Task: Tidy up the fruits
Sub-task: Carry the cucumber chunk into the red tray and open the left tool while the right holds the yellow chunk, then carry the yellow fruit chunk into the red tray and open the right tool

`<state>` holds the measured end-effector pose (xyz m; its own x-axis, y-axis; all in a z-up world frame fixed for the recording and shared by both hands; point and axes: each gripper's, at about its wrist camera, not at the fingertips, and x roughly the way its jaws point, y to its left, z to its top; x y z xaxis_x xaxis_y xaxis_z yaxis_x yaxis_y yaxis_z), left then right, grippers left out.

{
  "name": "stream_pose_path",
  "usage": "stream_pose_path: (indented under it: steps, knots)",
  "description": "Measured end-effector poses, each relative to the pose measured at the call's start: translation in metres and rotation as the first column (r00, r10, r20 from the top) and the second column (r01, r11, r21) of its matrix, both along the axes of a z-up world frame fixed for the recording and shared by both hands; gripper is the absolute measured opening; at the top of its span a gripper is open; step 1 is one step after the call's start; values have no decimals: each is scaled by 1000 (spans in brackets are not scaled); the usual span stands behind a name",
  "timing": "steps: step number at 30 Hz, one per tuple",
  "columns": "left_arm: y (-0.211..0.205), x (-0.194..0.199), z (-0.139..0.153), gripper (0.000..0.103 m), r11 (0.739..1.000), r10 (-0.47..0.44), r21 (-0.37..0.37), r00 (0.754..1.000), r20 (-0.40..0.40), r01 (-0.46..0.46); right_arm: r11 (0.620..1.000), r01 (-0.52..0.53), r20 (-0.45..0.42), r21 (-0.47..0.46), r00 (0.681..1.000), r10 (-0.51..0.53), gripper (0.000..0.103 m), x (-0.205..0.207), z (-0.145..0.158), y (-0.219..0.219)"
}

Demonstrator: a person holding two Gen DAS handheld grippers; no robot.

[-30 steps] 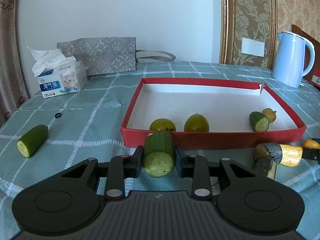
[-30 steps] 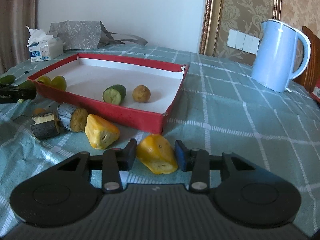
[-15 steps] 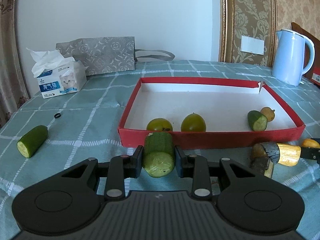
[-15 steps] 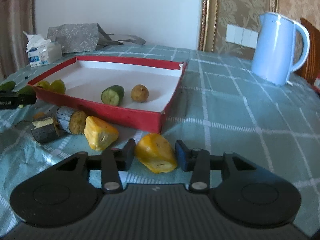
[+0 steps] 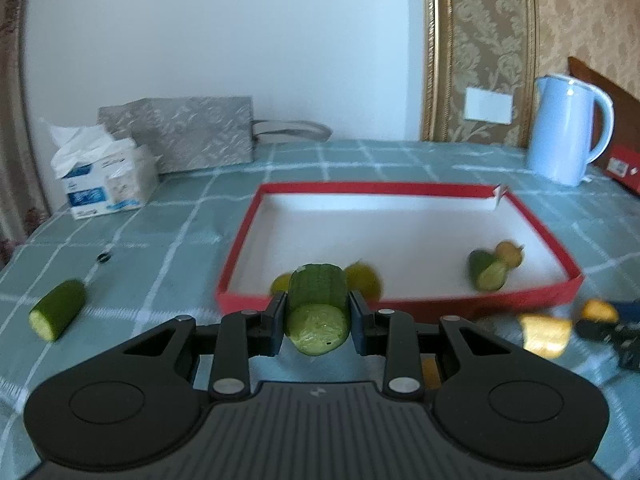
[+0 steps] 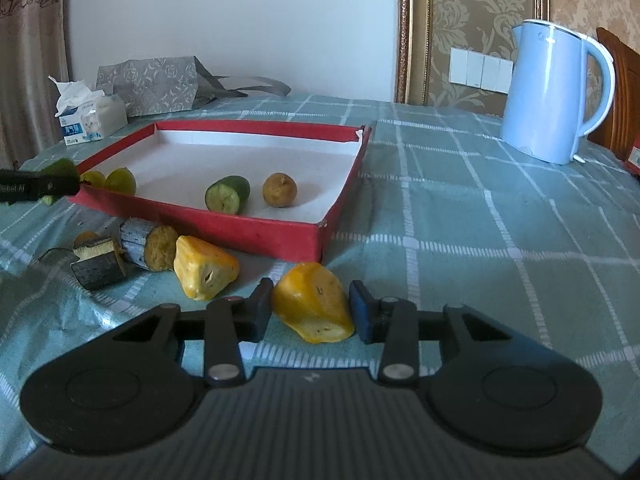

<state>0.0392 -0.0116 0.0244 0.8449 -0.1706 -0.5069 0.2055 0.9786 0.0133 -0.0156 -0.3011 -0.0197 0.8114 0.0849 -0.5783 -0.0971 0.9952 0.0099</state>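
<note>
Left gripper (image 5: 318, 322) clamps a cucumber piece (image 5: 318, 308); right gripper (image 6: 310, 312), closing, straddles a yellow fruit chunk (image 6: 312, 308). Next, I judge: carry both forward into the red tray (image 6: 256, 224).

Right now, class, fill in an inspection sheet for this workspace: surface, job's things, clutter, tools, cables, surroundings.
Surface: checked green tablecloth, rumpled near left.
Job's things: red tray holds two green fruits, a cut cucumber end and a brown fruit; outside it lie a yellow wedge, two dark-skinned chunks and a loose cucumber piece.
Clutter: tissue box, grey bag, blue kettle.
Tools: left tool shut on cucumber chunk; right tool closing, yellow fruit piece between its jaws.
Cables: nothing seen.
Surroundings: white wall, patterned wallpaper, wall switches, curtain.
</note>
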Motion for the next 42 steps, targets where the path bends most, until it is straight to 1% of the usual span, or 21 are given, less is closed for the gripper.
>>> stream_pose_path:
  steps: [4, 9, 11, 17, 24, 27, 32, 33, 34, 36, 38, 39, 40, 42]
  knots:
    - [-14, 14, 11, 31, 1000, -22, -6, 1000, 18, 22, 1000, 1, 0, 10, 1000, -1, 38, 0, 0, -2]
    - [-35, 39, 13, 31, 1000, -30, 2, 1000, 7, 30, 1000, 9, 18, 28, 1000, -10, 36, -2, 1, -4]
    - [-44, 51, 12, 31, 1000, -22, 4, 1000, -7, 23, 999, 11, 18, 33, 1000, -12, 36, -2, 1, -4]
    - [-55, 85, 4, 31, 1000, 5, -30, 998, -68, -7, 997, 17, 22, 71, 1000, -18, 35, -3, 2, -10]
    - [-59, 105, -7, 32, 999, 40, -12, 993, -109, -42, 992, 23, 19, 123, 999, -26, 34, -1, 3, -17]
    - [-61, 112, -10, 32, 998, 68, 11, 989, -130, -67, 990, 29, 21, 141, 999, -32, 33, -1, 4, -20]
    - [-62, 116, -10, 33, 993, 114, 45, 988, -105, -110, 989, 31, 21, 147, 999, -34, 33, -1, 4, -20]
    - [-63, 115, -10, 40, 992, 117, 50, 988, -100, -113, 989, 31, 21, 147, 999, -34, 33, -1, 4, -20]
    - [-63, 114, -9, 55, 992, 120, 53, 989, -92, -115, 989, 31, 21, 148, 999, -35, 33, -1, 4, -20]
    - [-61, 108, -5, 67, 990, 137, 47, 989, -51, -135, 988, 33, 23, 152, 999, -37, 32, -1, 4, -21]
    - [-57, 100, 2, 67, 986, 160, 41, 987, 7, -160, 987, 35, 25, 157, 999, -39, 32, -1, 4, -21]
    - [-55, 94, 5, 69, 985, 166, 35, 985, 35, -168, 987, 36, 26, 157, 999, -40, 31, -1, 4, -22]
    - [-52, 89, 9, 76, 985, 172, 24, 984, 53, -173, 987, 36, 26, 157, 999, -41, 31, -1, 4, -22]
    - [-44, 77, 13, 81, 981, 192, -15, 978, 82, -191, 987, 36, 29, 157, 999, -41, 31, -1, 4, -22]
